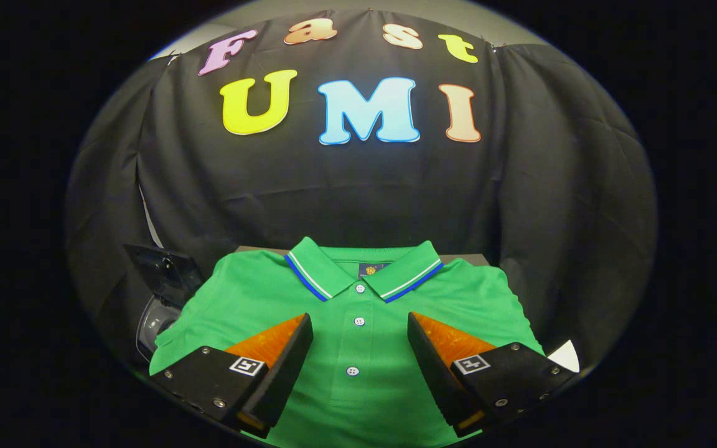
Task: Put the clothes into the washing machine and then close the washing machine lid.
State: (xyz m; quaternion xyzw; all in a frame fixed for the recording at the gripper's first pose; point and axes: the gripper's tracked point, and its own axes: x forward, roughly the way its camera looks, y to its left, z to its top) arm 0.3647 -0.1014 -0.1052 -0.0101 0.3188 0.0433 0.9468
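A green polo shirt point(358, 298) with a blue and white striped collar lies flat, collar away from me, its buttoned placket running between my fingers. My gripper point(360, 325) is open and hovers over the shirt's chest, one finger on each side of the placket, holding nothing. Past the shirt's left sleeve stands the washing machine point(156, 314), with its dark lid point(162, 267) raised; only part of its grey opening shows.
The shirt rests on a dark surface point(464, 256) whose back edge shows just beyond the collar. The booth's black cloth wall point(358, 186) hangs close behind. A small white object point(565, 356) peeks out by the right finger.
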